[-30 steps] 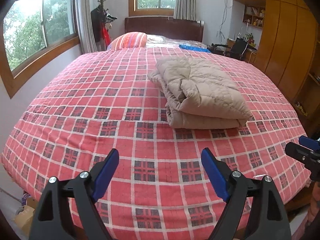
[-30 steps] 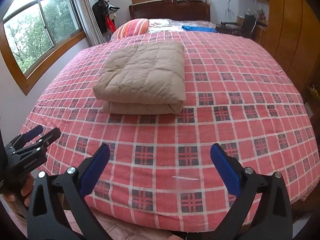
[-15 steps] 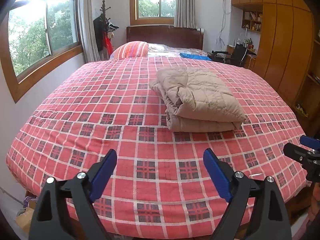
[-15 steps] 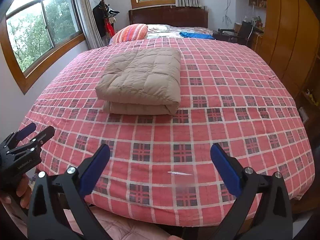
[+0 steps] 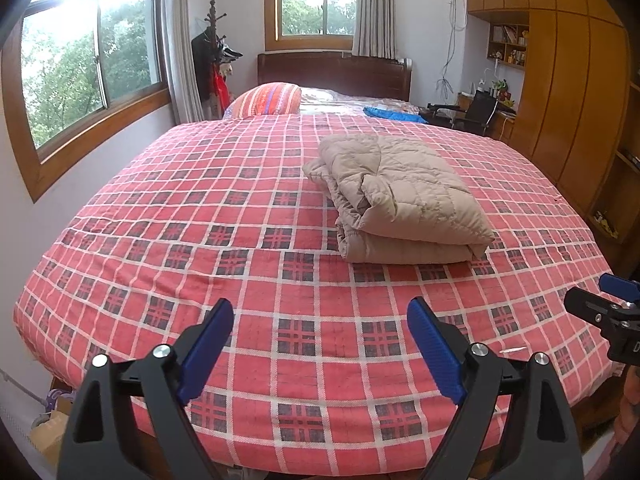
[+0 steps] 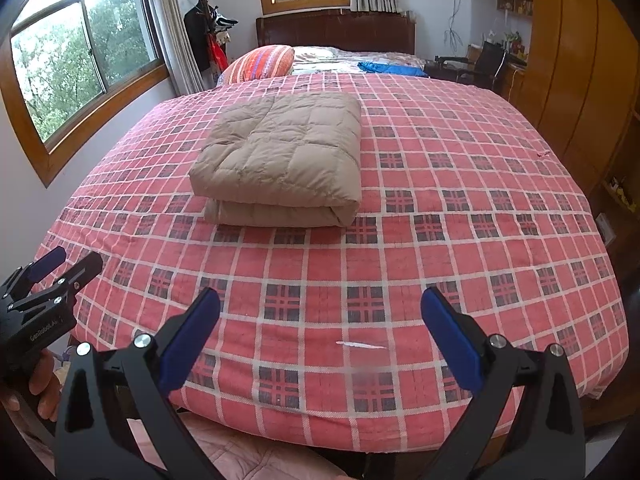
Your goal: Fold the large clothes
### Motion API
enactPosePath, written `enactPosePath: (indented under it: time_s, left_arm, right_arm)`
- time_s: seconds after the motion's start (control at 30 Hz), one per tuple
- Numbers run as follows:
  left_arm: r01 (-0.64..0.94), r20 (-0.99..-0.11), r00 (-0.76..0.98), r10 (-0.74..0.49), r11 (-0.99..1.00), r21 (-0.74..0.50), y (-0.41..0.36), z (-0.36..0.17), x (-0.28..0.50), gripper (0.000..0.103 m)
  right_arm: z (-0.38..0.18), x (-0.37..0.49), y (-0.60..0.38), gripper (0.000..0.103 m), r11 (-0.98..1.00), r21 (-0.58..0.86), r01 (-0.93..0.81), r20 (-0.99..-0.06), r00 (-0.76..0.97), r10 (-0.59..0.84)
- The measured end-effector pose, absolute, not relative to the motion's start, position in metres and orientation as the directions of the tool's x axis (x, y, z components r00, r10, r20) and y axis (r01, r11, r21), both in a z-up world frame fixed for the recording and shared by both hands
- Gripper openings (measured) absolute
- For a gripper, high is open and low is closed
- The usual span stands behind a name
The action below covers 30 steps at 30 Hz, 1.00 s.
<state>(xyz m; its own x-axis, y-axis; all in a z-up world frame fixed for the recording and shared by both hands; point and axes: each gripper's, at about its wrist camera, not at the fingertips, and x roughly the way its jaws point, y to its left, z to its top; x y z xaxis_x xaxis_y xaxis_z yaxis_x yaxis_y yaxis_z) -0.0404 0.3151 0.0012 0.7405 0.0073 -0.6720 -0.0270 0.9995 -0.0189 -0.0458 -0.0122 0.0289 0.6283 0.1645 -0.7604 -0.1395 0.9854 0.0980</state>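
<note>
A wide bed (image 5: 168, 216) covered with a red checked sheet fills both views, and its foot edge is the nearest one to the cameras. The wooden headboard (image 5: 336, 74) stands at the far edge, under a window. Along the right side of the bed runs a tall wooden wardrobe (image 5: 568, 92).

A beige quilted jacket (image 6: 280, 152) lies folded into a thick rectangle on the sheet, in the middle part of the bed, well apart from the foot edge and from both grippers. Its folded edge faces the foot of the bed. A striped pillow (image 5: 266, 98) lies at the far left corner, and a blue cloth (image 5: 394, 114) lies near the far edge.

The left gripper (image 5: 320, 348) is above the foot edge, its blue pads spread wide and empty. The right gripper (image 6: 320, 340) is beside it, also wide apart and holding nothing. A small white scrap (image 6: 362, 345) lies on the sheet near the foot edge.
</note>
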Motion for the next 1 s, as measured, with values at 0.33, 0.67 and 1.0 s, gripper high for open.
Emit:
enactPosePath:
  time_s: [0.33, 0.67, 1.0]
  left_arm:
    - [-0.027, -0.672, 0.741, 0.009, 0.999, -0.017, 0.3154, 0.0009, -0.0406, 0.089]
    - [-0.026, -0.671, 0.741, 0.009, 1.0, -0.015, 0.3151, 0.0006, -0.0402, 0.09]
    - [-0.025, -0.673, 0.74, 0.009, 1.0, -0.013, 0.3146, -0.0007, -0.0387, 0.09]
  right_arm:
    - [0.0291, -0.0435, -0.0135, 0.1, 0.986, 0.107, -0.13, -0.758, 0.631, 0.166]
    - [0.0279, -0.0441, -0.0095, 0.1, 0.984, 0.113, -0.139, -0.76, 0.626, 0.175]
    - [0.0258, -0.0408, -0.0125, 0.1, 0.987, 0.11, -0.121, -0.772, 0.615, 0.161]
